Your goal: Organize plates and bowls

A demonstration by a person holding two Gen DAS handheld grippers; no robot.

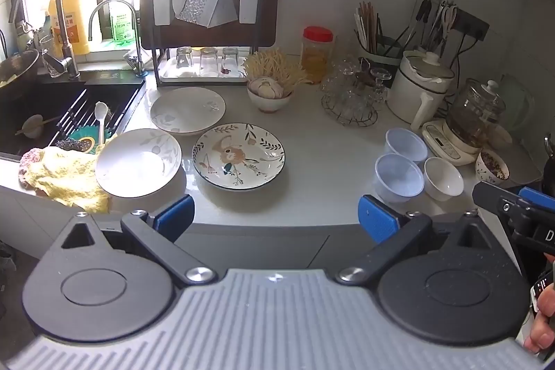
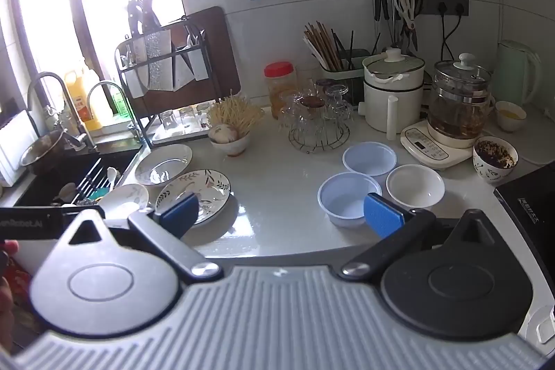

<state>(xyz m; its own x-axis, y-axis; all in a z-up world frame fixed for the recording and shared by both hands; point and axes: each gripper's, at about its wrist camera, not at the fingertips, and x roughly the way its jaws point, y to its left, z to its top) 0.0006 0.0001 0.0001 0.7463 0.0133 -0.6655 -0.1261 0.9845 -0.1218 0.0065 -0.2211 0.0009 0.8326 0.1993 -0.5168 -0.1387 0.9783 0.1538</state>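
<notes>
Left wrist view: the left tongs (image 1: pixel 274 217) stand spread wide and empty, hanging over the near edge of the bench (image 1: pixel 322 169). Three plates lie ahead and slightly left of them, apart from the pads: a flowered plate (image 1: pixel 238 155) nearest, a white plate (image 1: pixel 138 162) beside it resting partly on a yellow cloth (image 1: pixel 66 177), and a third plate (image 1: pixel 187 110) behind. They are spread singly, probably awaiting stacking. Two plastic tubs (image 1: pixel 399 177) and a small white bowl (image 1: pixel 443 177) sit grouped to the right.

Right wrist view: the right tongs (image 2: pixel 281 214) are likewise released, holding nothing. The nearer plastic tub (image 2: pixel 348 198) lies just beyond the right pad, the white bowl (image 2: pixel 415 186) beside it; the flowered plate (image 2: pixel 194 195) shows behind the left pad. No contact is evident.
</notes>
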